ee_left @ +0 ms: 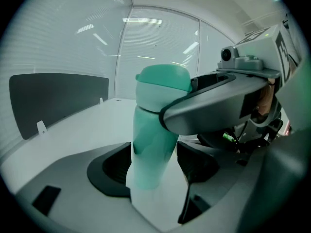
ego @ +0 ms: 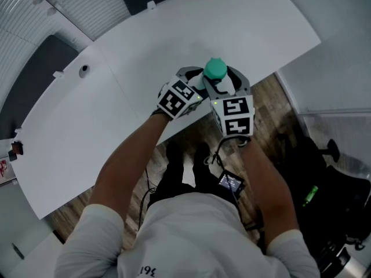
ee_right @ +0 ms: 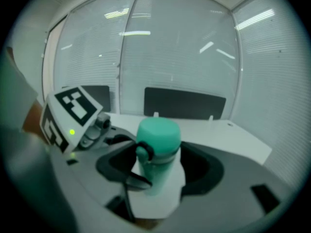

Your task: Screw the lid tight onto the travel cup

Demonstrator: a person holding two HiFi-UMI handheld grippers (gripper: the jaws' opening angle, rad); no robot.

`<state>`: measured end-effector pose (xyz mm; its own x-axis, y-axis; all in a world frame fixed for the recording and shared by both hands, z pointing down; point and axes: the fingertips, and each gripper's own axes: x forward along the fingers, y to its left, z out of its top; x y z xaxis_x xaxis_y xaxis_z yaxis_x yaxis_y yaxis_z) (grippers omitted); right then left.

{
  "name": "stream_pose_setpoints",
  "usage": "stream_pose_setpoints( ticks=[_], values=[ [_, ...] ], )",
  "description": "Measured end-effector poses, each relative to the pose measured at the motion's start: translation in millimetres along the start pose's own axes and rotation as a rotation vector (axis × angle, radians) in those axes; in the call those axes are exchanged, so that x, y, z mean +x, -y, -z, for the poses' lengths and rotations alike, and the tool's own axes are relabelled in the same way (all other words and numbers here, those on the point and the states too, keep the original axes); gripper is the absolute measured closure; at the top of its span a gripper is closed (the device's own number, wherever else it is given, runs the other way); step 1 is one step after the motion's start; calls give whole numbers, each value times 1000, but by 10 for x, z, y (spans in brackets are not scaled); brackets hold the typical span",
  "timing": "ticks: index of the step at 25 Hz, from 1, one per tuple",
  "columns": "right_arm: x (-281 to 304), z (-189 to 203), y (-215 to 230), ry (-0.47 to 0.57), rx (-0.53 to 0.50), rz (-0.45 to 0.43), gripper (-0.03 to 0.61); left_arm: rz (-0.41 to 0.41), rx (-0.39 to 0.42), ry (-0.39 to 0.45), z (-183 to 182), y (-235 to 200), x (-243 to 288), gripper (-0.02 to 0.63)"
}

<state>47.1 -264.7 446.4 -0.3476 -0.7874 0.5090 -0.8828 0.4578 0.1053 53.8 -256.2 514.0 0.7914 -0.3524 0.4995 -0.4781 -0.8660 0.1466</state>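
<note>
Bearing the travel cup (ego: 215,68), a white table (ego: 174,39) fronts slatted blinds (ee_right: 170,47).

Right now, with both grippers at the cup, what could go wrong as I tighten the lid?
The travel cup stands close to the table's near edge; a sideways shove could send it off.
The right gripper has its fingers open around the lid; closing off-centre could snag the lid's dark loop.
The left gripper seems to clamp only the lower body, so hard twisting might tilt the cup.
</note>
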Motion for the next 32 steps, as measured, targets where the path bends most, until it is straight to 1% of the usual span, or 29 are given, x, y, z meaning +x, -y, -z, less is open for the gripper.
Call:
stream_pose_setpoints(
  ticks=[5,10,22,28,32],
  values=[
    [2,4,9,0,-7,2,291,-4,-16,29,27,2,-133,304],
    [-21,-32,8,11,-6,11,291,-11,-35,35,63,-1,-274,304],
    [-228,-204,-67,49,-7,37,291,-20,-47,101,-63,15,-670,304],
    [-371,-270,-66,73,-13,79,291,-21,-66,149,-150,42,-879,304],
    [-469,-290,-58,90,-11,110,291,-7,-74,177,-208,91,-1016,304]
  ],
)
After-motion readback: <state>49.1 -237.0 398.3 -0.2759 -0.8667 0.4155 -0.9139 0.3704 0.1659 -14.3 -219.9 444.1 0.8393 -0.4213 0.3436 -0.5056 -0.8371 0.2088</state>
